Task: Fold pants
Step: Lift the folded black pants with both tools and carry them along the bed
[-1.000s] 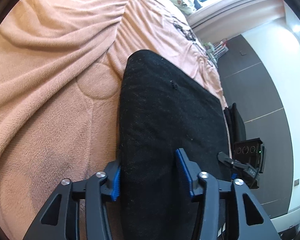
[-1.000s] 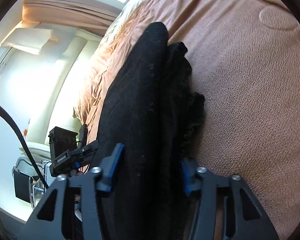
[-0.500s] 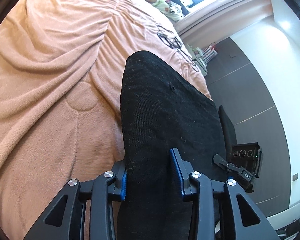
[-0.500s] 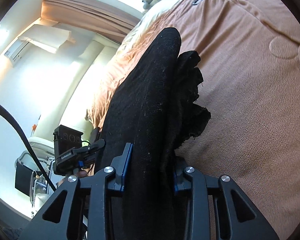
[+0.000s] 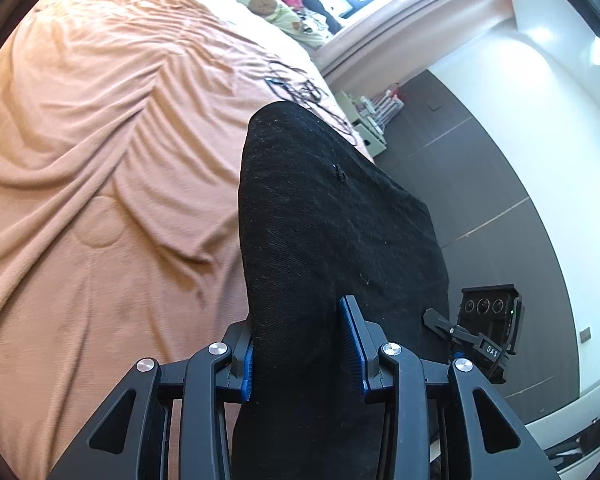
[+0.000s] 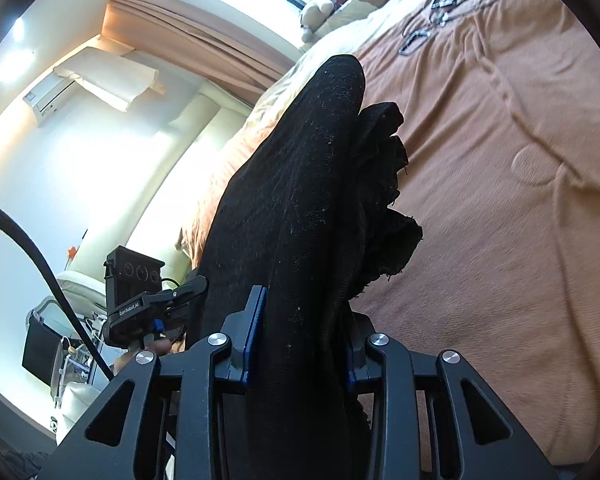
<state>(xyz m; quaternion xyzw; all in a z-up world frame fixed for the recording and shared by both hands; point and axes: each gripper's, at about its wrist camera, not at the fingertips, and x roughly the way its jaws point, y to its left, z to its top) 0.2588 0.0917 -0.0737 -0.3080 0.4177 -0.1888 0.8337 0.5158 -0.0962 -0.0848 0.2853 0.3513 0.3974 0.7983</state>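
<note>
We grip the black pants [image 5: 324,240] in both tools: the left gripper [image 5: 302,354] and the right gripper [image 6: 300,338] each pinch thick dark, lint-flecked cloth between blue pads, one frayed hem [image 6: 396,216] hanging loose. Beneath lies a rumpled peach blanket [image 5: 100,152] on the bed; beyond, a stuffed bear [image 5: 262,2], curtains [image 6: 204,36] and a bright window. The pants stretch lengthwise away from us, lifted over the bed's edge

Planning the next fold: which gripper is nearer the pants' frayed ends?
Right. The right gripper clamps the pants just beside the frayed ends; the left gripper grips the opposite edge.
</note>
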